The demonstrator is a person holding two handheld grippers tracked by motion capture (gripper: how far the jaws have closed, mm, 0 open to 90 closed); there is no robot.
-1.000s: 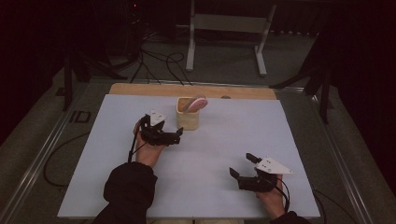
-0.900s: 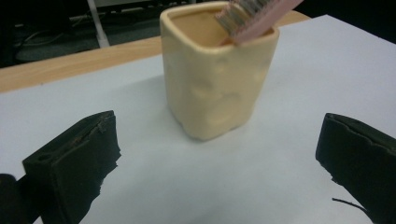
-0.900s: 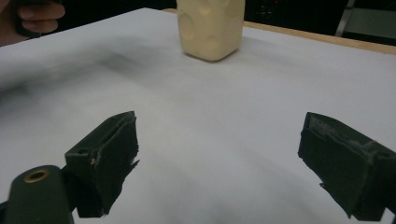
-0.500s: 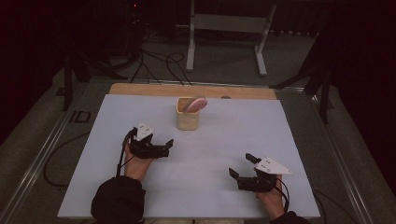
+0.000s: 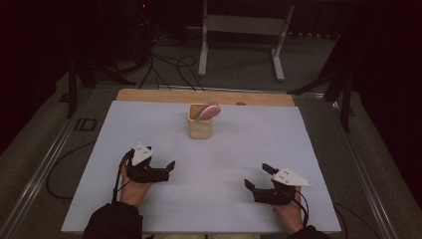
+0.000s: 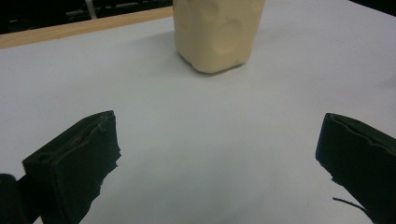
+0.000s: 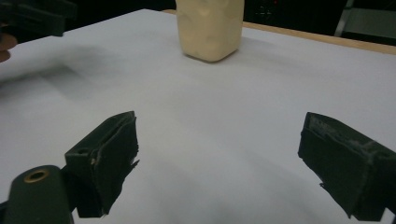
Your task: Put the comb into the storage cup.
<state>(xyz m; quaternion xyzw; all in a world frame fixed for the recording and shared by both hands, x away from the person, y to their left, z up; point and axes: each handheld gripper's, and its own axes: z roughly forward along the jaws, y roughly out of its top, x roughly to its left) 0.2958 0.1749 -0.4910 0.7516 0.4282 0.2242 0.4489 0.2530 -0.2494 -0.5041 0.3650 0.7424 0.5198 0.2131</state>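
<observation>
A cream-coloured cup [image 5: 200, 127] stands at the back middle of the white table [image 5: 249, 144], with a pink and white object [image 5: 208, 110] resting in its mouth. My left gripper [image 5: 168, 170] is at the near left, well short of the cup, open and holding nothing. In the left gripper view the cup [image 6: 217, 32] stands ahead beyond the wide-apart jaws of the left gripper [image 6: 219, 154]. My right gripper [image 5: 258, 177] sits at the near right, also open with nothing in it. Its own view looks past the right gripper [image 7: 217, 158] to the cup [image 7: 211, 28] farther off.
A wooden strip [image 5: 159, 95] runs along the table's far edge. Behind it, a metal stand [image 5: 241, 30] and cables [image 5: 169, 64] are on the floor. The left gripper [image 7: 32, 16] appears at the top left of the right gripper view. White table surface lies between both grippers and the cup.
My left gripper has drawn back from beside the cup toward the person, to the near left. The right gripper has stayed in place.
</observation>
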